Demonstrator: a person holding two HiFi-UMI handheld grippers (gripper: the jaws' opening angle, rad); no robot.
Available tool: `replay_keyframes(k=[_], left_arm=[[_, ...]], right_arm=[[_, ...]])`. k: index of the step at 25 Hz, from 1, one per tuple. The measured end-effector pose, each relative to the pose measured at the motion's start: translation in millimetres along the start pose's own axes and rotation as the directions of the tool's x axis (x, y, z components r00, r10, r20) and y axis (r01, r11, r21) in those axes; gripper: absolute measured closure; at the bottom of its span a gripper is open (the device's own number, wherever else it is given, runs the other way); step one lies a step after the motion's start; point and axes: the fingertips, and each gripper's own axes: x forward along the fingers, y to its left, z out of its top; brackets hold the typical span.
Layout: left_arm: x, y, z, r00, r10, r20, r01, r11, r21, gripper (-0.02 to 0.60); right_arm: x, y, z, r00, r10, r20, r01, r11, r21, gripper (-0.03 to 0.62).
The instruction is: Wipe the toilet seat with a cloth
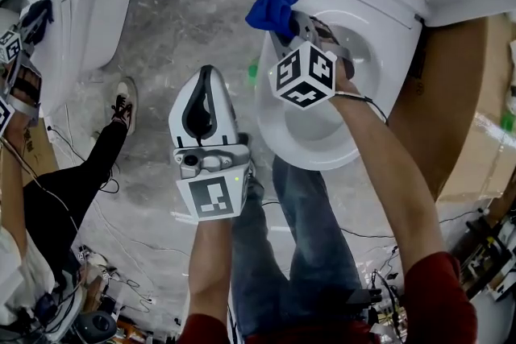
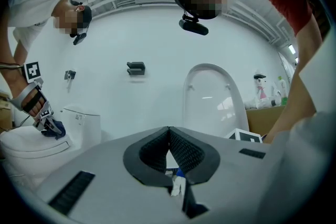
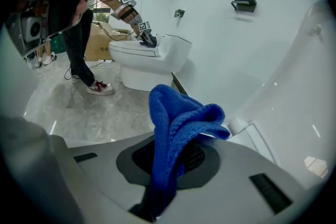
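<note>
Head view: my right tongs carry the blue cloth by the toilet seat, at its eleven o'clock rim, tilted down, I judge, to press the cloth on. My left tongs hang at nine o'clock over the floor, clear of the wiping.

Left gripper view: jaws together, empty.

Right gripper view: jaws clamped on the cloth's fold, loose end forward for wiping.

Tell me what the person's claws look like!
The left claw and right claw are light grey shells with black ridged pads. Each carries black-and-white square markers. A thin black cable trails from the right one. The sleeves are red.
</note>
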Motion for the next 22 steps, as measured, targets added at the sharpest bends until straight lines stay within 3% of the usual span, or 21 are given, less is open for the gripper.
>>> replay_keyframes(k=[2, 7, 22], left_arm=[[-7, 4, 6, 1.0, 0.002, 0.026, -0.002, 1.0, 0.0, 0.565], [-34, 11, -1, 1.0, -0.01, -0.009, 0.009, 1.0, -0.013, 0.565], [-88, 11, 19, 0.995, -0.082, 0.057, 0.082, 0.997, -0.008, 0.565]], right_arm=[[-6, 17, 0, 1.0, 0.007, 0.005, -0.007, 1.0, -0.008, 0.536], [-24, 57, -4, 1.0, 0.028, 0.009, -0.027, 1.0, -0.006, 0.536], [-88, 172, -28, 0.995, 0.088, -0.04, -0.09, 0.995, -0.033, 0.536]])
